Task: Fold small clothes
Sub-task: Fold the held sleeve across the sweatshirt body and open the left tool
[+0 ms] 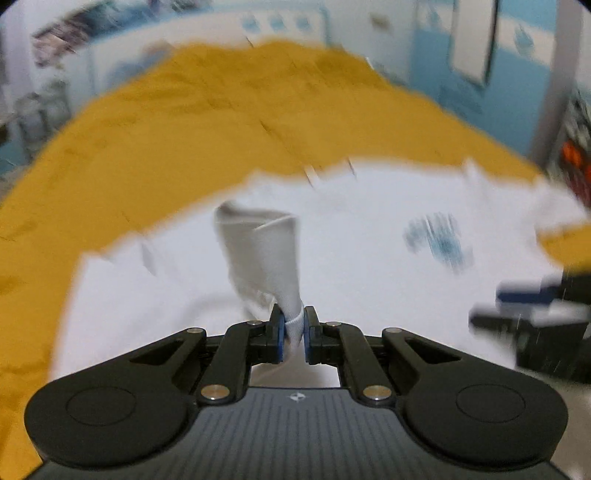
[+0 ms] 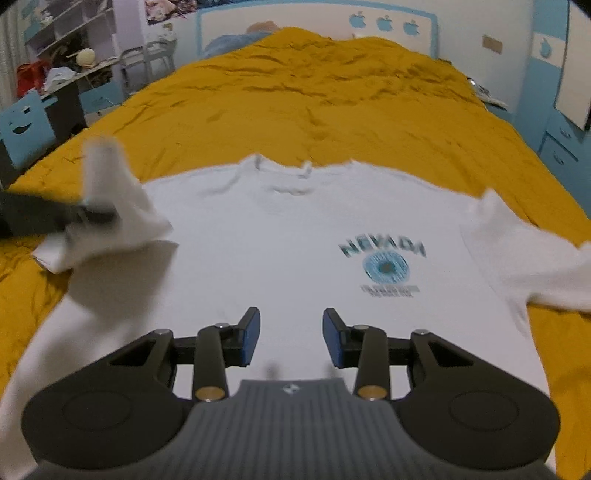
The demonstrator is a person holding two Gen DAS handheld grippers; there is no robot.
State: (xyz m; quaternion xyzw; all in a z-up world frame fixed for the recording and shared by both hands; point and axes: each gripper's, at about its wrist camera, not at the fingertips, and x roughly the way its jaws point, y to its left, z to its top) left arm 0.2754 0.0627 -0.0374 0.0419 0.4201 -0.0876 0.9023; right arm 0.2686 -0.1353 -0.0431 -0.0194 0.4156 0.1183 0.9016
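A white T-shirt (image 2: 280, 251) with a blue NEVADA print (image 2: 384, 258) lies face up on the yellow bedspread (image 2: 295, 96), collar at the far side. My left gripper (image 1: 294, 332) is shut on the shirt's left sleeve (image 1: 262, 251) and holds it lifted above the shirt body (image 1: 369, 236). In the right wrist view the left gripper (image 2: 88, 214) shows blurred at the left with the raised sleeve (image 2: 110, 206). My right gripper (image 2: 291, 339) is open and empty above the shirt's lower middle. It shows blurred at the right edge of the left wrist view (image 1: 517, 306).
The yellow bedspread covers the whole bed (image 1: 184, 129). A desk with shelves and clutter (image 2: 55, 66) and a blue chair (image 2: 26, 129) stand left of the bed. A blue and white wall with apple stickers (image 2: 384, 22) is behind, a blue cabinet (image 2: 554, 140) at right.
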